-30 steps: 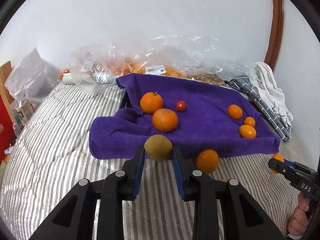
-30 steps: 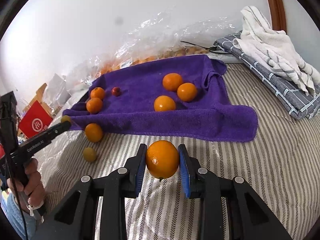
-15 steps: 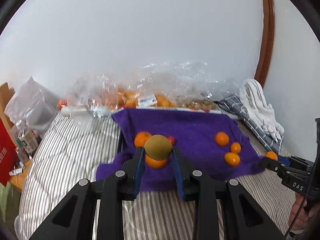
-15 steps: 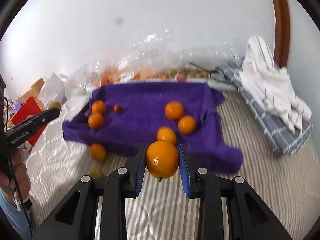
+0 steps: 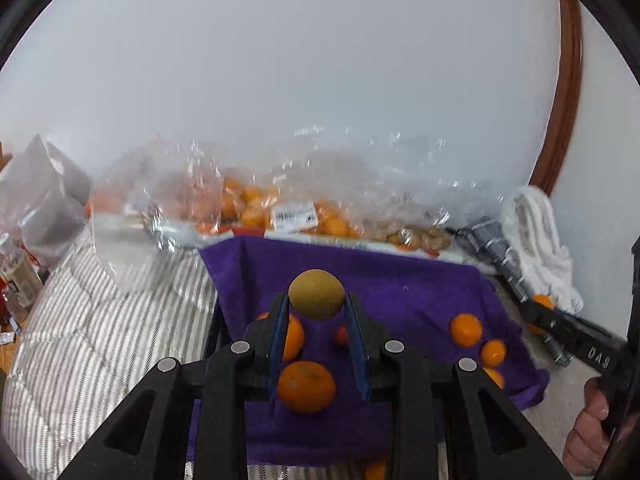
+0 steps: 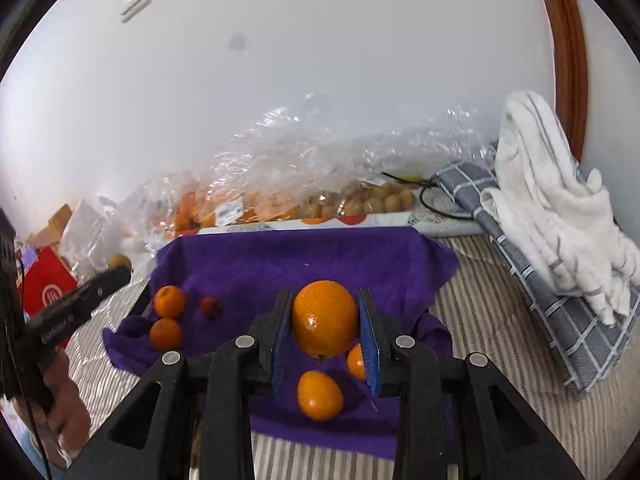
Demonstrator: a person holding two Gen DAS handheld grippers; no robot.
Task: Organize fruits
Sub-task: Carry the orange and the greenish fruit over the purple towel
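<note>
Left gripper (image 5: 316, 312) is clamped on a brownish-green round fruit (image 5: 316, 294), pads pressing on both sides, and it's held in the air over the purple towel (image 5: 420, 284). Right gripper (image 6: 325, 334) is doing the same thing with a big orange (image 6: 325, 317), squeezed between its blue pads above the same towel.

Using the towel as the reference: it's spread over a striped bed cover (image 5: 100, 320), and loose fruit sits on it. Seen from the right wrist, two small oranges (image 6: 168, 318) rest near the towel's left edge, one in front of the other, with a small red fruit (image 6: 210, 306) just beside them. Two more oranges (image 6: 320, 395) lie on the towel under the right gripper. From the left wrist, another few small oranges (image 5: 466, 330) sit toward the towel's right side.

Behind the towel, against the wall, there's a crinkly clear plastic bag (image 6: 280, 168) with lots of orange fruit inside, plus some brownish ones. Off the towel's right side, a white towel (image 6: 552, 200) is piled on a grey checked cloth (image 6: 560, 328). To the towel's left, a red box (image 6: 46, 284) is near the bed's edge.
</note>
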